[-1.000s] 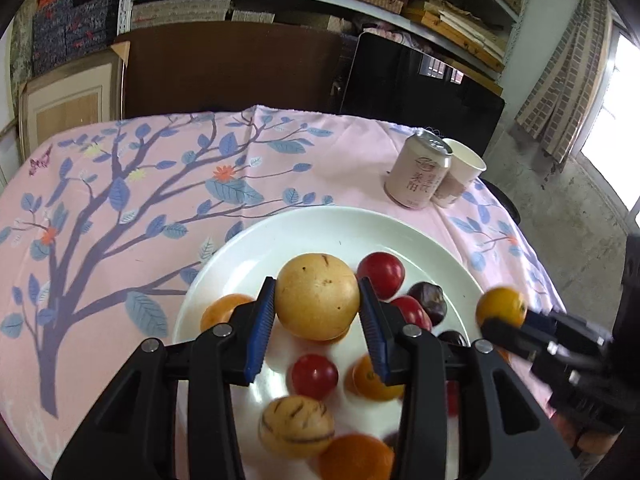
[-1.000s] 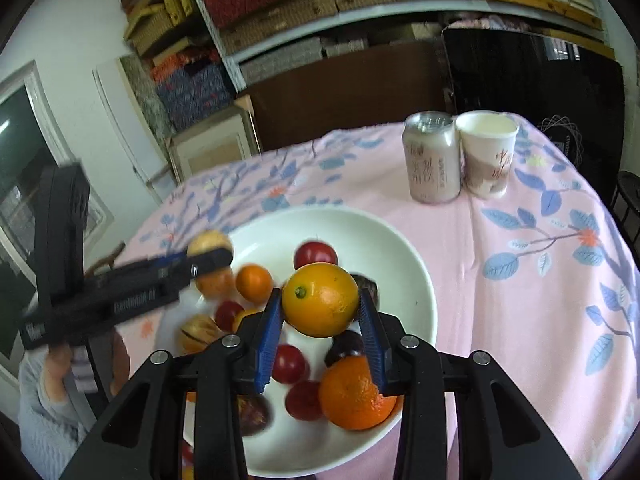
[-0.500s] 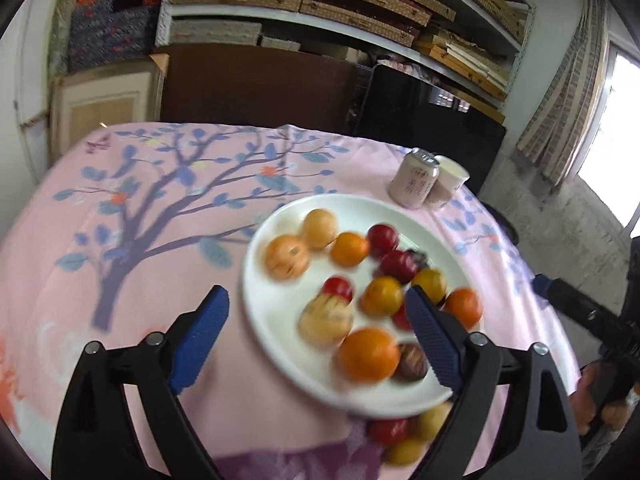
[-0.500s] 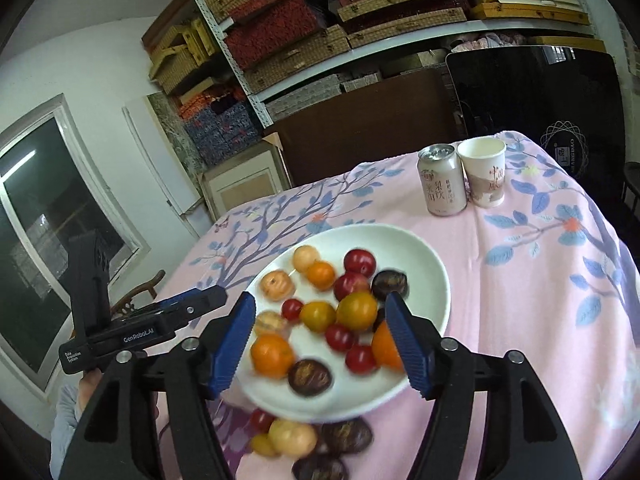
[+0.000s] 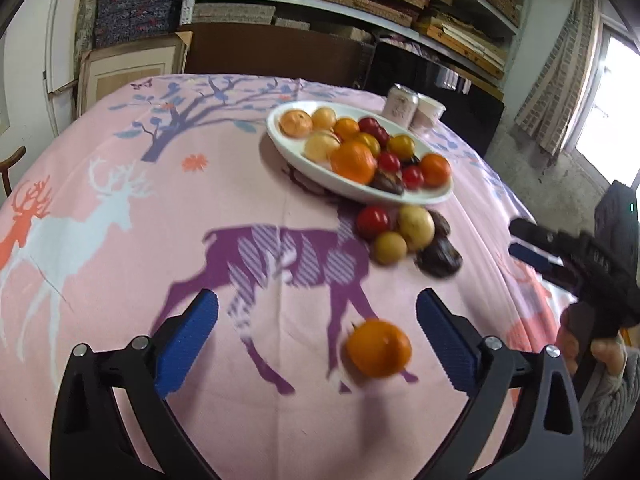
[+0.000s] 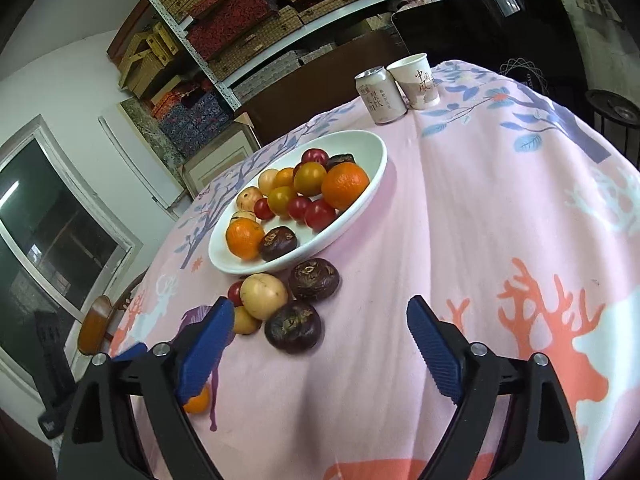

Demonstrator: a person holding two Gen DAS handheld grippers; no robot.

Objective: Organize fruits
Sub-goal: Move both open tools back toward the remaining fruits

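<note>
A white plate [image 5: 304,164] [image 6: 360,196] holds several oranges, red tomatoes, yellow fruits and dark fruits. Beside its near rim on the cloth lie a red tomato [image 5: 372,221], two yellow fruits [image 5: 416,222] [image 6: 263,296] and two dark fruits [image 5: 439,258] [image 6: 293,327]. A lone orange [image 5: 379,347] [image 6: 197,400] lies on the cloth between my left gripper's open fingers. My left gripper [image 5: 316,340] is open and empty. My right gripper [image 6: 320,344] is open and empty, just short of the dark fruits; it also shows at the right edge of the left wrist view [image 5: 560,252].
A drink can [image 6: 380,96] [image 5: 401,105] and a paper cup [image 6: 416,82] stand behind the plate. The pink tablecloth [image 5: 120,220] with deer and tree prints covers the round table. Shelves with boxes, a brown board and a black panel stand behind.
Both grippers let go of their fruits over the plate and pulled back from it, open. Fruits now show on the cloth beside the plate, and a lone orange lies near my left gripper.
</note>
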